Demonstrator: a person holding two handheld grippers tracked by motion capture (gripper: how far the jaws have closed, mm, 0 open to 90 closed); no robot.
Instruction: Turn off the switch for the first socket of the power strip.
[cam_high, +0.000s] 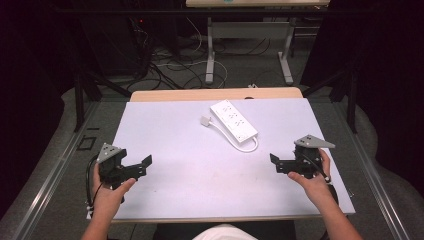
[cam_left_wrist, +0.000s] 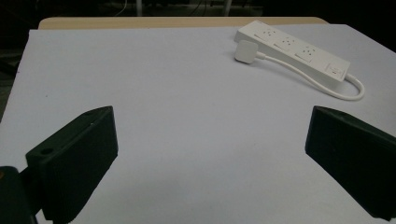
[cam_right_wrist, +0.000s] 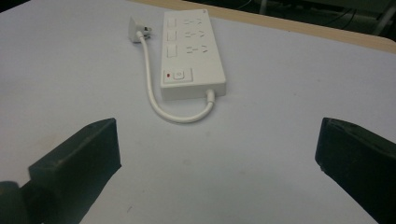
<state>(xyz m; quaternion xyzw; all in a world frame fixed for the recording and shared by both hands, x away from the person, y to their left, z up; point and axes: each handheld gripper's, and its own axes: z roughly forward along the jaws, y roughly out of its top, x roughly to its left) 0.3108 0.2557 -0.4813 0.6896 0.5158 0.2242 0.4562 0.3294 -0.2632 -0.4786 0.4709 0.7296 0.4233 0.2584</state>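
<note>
Fingers wide on left gripper (cam_high: 142, 165), right gripper (cam_high: 276, 163) | power strip (cam_high: 233, 120) sockets blurred

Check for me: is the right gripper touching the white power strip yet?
Apart. The right gripper view shows bare table between the open right gripper and the power strip; the high view shows the same gap.

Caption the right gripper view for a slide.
Open fingers frame a white power strip, its plug lying unplugged beside it.
</note>
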